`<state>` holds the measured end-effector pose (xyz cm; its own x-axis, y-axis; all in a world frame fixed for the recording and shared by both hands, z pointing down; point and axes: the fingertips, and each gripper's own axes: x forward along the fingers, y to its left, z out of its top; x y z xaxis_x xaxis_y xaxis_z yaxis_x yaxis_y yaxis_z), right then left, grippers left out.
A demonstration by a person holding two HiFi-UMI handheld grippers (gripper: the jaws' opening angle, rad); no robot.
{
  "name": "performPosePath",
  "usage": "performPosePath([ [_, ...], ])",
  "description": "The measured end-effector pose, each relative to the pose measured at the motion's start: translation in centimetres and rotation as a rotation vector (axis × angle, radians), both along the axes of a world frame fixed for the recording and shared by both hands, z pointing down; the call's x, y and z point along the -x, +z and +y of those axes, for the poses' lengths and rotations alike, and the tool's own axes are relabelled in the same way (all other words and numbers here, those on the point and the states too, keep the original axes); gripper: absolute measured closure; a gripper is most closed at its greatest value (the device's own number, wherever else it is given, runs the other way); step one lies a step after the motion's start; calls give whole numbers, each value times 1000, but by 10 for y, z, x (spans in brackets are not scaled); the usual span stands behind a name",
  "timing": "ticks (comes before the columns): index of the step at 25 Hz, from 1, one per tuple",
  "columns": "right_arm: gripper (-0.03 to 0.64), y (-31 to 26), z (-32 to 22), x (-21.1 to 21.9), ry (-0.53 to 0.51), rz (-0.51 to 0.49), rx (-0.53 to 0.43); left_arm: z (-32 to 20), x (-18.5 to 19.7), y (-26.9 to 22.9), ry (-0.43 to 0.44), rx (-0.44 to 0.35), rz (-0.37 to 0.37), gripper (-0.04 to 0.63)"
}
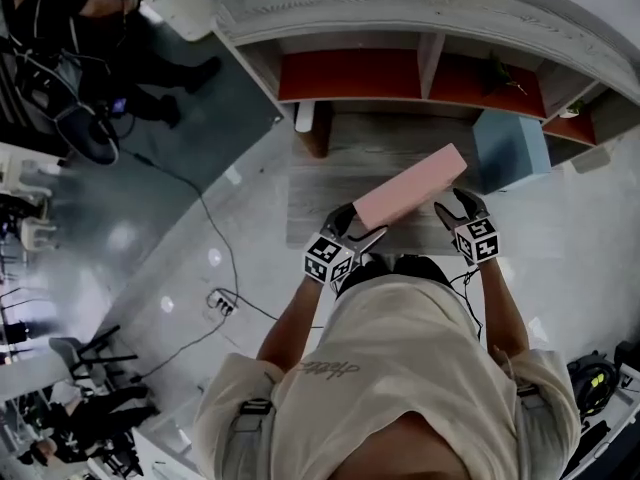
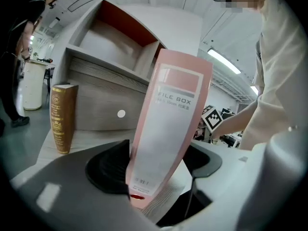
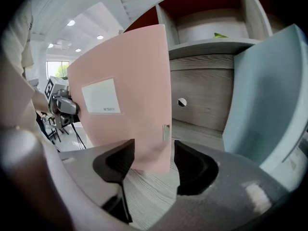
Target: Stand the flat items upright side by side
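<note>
The pink file box (image 1: 410, 186) stands on its lower edge on the wood-grain tabletop (image 1: 320, 203) in front of the shelf unit (image 1: 350, 73). It is not square: in the left gripper view it leans over to the right. In the head view its long axis runs from beside the left gripper (image 2: 159, 160) away and to the right, toward the blue file box (image 1: 510, 148) standing at the right end of the tabletop. Its labelled spine faces the left gripper, and its broad face is turned to the right gripper (image 3: 154, 150).

The left gripper's jaws are spread wide, with the foot of the spine between them. One jaw lies right at the box's edge and the other shows a sliver of gap, so this reads as released rather than clamped. The right gripper's jaws stand partly apart, framing the lower corner of the box's far end. They do not press on it, and a narrow gap shows beside the box's edge.

A brown book (image 2: 62, 119) stands upright well to the left, so the pink box sits between the book and the blue box, with its far end near the blue one. The right gripper is nearer the blue box and faces the flat side. That likely suits it to bring the box upright and alongside, while the left steadies the spine. With neither pair gripping, the leaning box could tip.
</note>
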<state>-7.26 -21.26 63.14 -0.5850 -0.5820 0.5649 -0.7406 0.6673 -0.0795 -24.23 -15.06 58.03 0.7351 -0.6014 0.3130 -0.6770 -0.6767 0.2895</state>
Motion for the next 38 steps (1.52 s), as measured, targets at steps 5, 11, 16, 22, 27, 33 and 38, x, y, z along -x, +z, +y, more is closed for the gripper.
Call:
performPosePath([
  [5, 359, 16, 34, -21, 114, -13, 45, -4, 1, -1, -1, -42, -1, 245],
  [11, 359, 24, 74, -55, 239, -33, 69, -5, -8, 0, -13, -51, -14, 250],
  [16, 374, 18, 82, -79, 328, -53, 39, -8, -21, 1, -39, -45, -33, 255],
  [22, 376, 21, 92, -108, 365, -75, 45, -19, -52, -2, -94, -37, -48, 256],
  [27, 376, 23, 97, -147, 392, -94, 43, -30, -86, 1, -171, -2, -89, 259],
  [33, 391, 15, 94, -203, 413, -107, -2, -40, -132, 2, -268, 41, -124, 259],
  [38, 391, 14, 84, -231, 380, -133, -10, -56, -163, 1, -338, 59, -142, 259],
])
